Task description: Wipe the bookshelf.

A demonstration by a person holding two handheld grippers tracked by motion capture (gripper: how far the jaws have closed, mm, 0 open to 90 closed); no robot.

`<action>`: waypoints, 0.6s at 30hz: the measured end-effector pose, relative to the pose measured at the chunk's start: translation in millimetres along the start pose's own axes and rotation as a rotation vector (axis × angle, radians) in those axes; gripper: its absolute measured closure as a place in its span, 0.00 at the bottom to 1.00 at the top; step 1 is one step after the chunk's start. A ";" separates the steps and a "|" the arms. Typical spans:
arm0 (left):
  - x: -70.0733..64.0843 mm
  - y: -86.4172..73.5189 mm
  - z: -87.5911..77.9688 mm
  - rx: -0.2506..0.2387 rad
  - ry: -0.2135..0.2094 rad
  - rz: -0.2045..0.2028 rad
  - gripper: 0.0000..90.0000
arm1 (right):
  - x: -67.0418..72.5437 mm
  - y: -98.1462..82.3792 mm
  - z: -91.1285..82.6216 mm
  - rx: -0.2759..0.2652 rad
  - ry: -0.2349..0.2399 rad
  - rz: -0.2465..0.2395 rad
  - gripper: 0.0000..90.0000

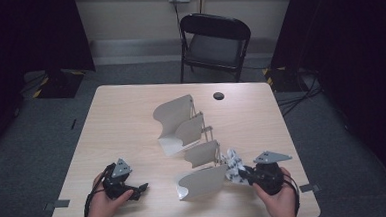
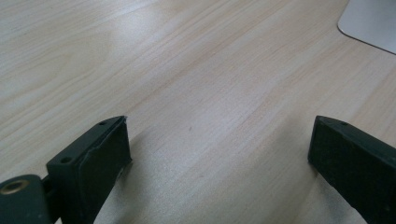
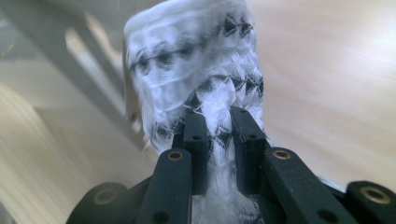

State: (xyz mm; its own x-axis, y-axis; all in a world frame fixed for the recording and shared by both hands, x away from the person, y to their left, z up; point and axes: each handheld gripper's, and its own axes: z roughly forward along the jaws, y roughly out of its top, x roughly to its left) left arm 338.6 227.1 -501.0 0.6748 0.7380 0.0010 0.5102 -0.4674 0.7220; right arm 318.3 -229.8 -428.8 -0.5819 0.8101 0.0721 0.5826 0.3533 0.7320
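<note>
Over pale wood-grain table [image 2: 196, 70], the left gripper [image 2: 219, 144] gapes wide and empty. From above, curved grey panels [image 1: 189, 126] stand mid-table; close up, the right gripper [image 3: 217, 126] pinches a knitted white, black-patterned cloth [image 3: 196, 70] beside the nearest panel.

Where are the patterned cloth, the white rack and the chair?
cloth [image 3: 196, 60], right gripper view, bunched top
rack [image 1: 174, 114], high view, far curved panel
chair [image 1: 213, 50], high view, seat
</note>
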 end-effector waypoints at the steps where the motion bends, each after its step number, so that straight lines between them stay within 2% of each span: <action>1: 0.0 0.0 0.0 0.000 0.000 0.000 0.06 | -2.7 6.8 -6.7 -0.016 -0.008 0.002 0.87; 5: 0.0 0.0 0.0 0.000 0.000 0.000 0.06 | -7.3 33.2 -29.3 -0.090 -0.027 -0.004 0.87; 9: 0.0 0.0 0.0 0.000 0.000 0.000 0.06 | -2.1 54.6 -42.3 -0.148 -0.024 -0.023 0.87; 13: 0.0 0.0 0.0 0.000 0.000 0.000 0.06 | 7.7 59.8 -32.1 -0.139 -0.006 -0.040 0.87; 15: 0.0 0.0 0.0 0.001 0.000 0.000 0.06 | 13.0 55.4 -19.3 -0.104 -0.011 -0.055 0.87; 18: 0.0 0.0 0.0 0.000 0.000 0.001 0.06 | 16.0 43.4 -1.7 -0.064 -0.001 -0.052 0.87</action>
State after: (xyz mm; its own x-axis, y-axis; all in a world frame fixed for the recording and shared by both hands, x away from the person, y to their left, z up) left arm 338.7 227.2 -501.0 0.6752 0.7377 0.0012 0.5099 -0.4679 0.7218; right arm 333.3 -202.4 -394.8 -0.6102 0.7916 0.0323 0.5137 0.3642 0.7768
